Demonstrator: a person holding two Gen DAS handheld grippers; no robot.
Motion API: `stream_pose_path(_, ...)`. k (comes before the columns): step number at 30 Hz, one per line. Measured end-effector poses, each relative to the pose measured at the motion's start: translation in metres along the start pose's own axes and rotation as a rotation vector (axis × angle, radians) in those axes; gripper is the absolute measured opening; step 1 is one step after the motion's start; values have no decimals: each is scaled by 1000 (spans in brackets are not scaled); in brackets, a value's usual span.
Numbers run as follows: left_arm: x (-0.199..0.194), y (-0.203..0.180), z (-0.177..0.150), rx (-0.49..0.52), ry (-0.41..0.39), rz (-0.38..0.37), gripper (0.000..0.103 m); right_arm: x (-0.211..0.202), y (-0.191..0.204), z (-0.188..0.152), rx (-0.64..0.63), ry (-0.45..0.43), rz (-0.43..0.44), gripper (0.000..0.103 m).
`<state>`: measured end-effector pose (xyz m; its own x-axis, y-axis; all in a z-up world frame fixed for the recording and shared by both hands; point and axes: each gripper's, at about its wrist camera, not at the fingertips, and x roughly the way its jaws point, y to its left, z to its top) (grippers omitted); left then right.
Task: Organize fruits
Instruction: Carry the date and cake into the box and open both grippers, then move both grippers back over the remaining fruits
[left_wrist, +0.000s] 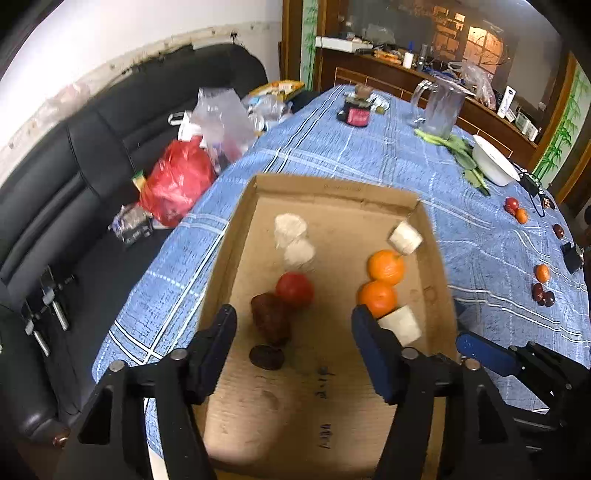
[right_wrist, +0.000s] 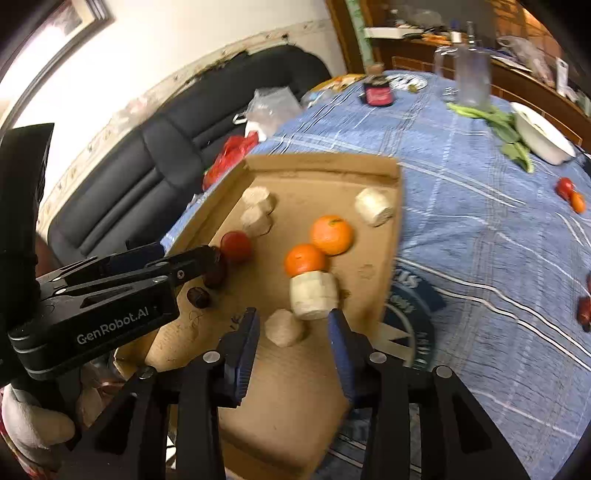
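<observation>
A shallow cardboard tray (left_wrist: 332, 188) (right_wrist: 321, 162) lies on the blue checked tablecloth. It holds two oranges (left_wrist: 386, 266) (right_wrist: 331, 234), a red tomato (left_wrist: 294, 289) (right_wrist: 236, 246), dark red fruit (left_wrist: 270, 319) (right_wrist: 199, 297) and several pale peeled chunks (left_wrist: 290, 227) (right_wrist: 313, 297). My left gripper (left_wrist: 293, 325) is open over the dark fruit, empty; it also shows in the right wrist view (right_wrist: 207, 258). My right gripper (right_wrist: 291, 326) is open, with a pale chunk (right_wrist: 284, 328) lying between its fingers. Its blue finger (left_wrist: 484, 352) shows in the left wrist view.
Loose small fruits (left_wrist: 517, 210) (right_wrist: 570, 194) lie on the cloth to the right. A white bowl (left_wrist: 493, 162), green leaves (left_wrist: 461, 151), a clear jug (left_wrist: 441, 109) and a dark jar (left_wrist: 357, 112) stand farther back. A black sofa (left_wrist: 92, 155) with bags runs along the left.
</observation>
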<state>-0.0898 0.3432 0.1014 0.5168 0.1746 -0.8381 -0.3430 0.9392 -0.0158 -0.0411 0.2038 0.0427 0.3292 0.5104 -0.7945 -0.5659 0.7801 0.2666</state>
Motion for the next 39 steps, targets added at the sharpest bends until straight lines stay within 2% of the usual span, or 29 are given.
stream_pose_path(3, -16, -21, 1, 37, -41, 15, 70, -13, -11, -6, 25, -15, -11, 43)
stream_pose_path(12, -63, -95, -10, 199, -165, 57, 71, -50, -54, -29, 83, -39, -53, 43)
stream_pose_path(15, -71, -114, -16, 231, -172, 49, 72, -65, -66, -35, 93, -55, -64, 43)
stream_pose_path(19, -75, -136, -23, 247, -169, 34, 72, -83, -79, -44, 103, -79, -85, 49)
stream_pose_path(27, -83, -178, -34, 285, -169, -4, 72, -114, -114, -60, 154, -103, -124, 49)
stream_pose_path(39, -87, -207, -44, 315, -162, -14, 72, -130, -140, -73, 190, -106, -127, 49)
